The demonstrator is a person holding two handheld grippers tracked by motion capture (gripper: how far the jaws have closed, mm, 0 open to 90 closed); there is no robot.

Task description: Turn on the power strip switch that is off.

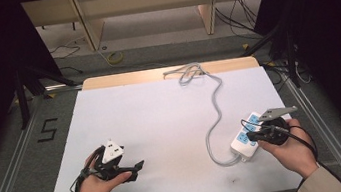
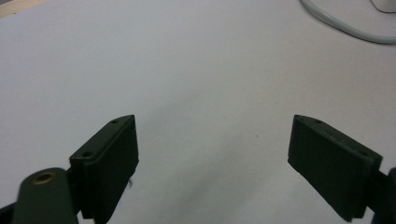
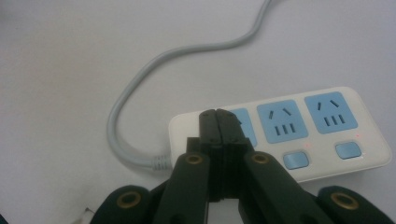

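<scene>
Power strip near table's right edge

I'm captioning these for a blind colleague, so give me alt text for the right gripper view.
The right gripper, its two black jaws pressed shut with nothing between them, points at the cable end of a white power strip with blue sockets and blue switches. The strip lies on a white table, and its grey cable curves away toward the top.
</scene>
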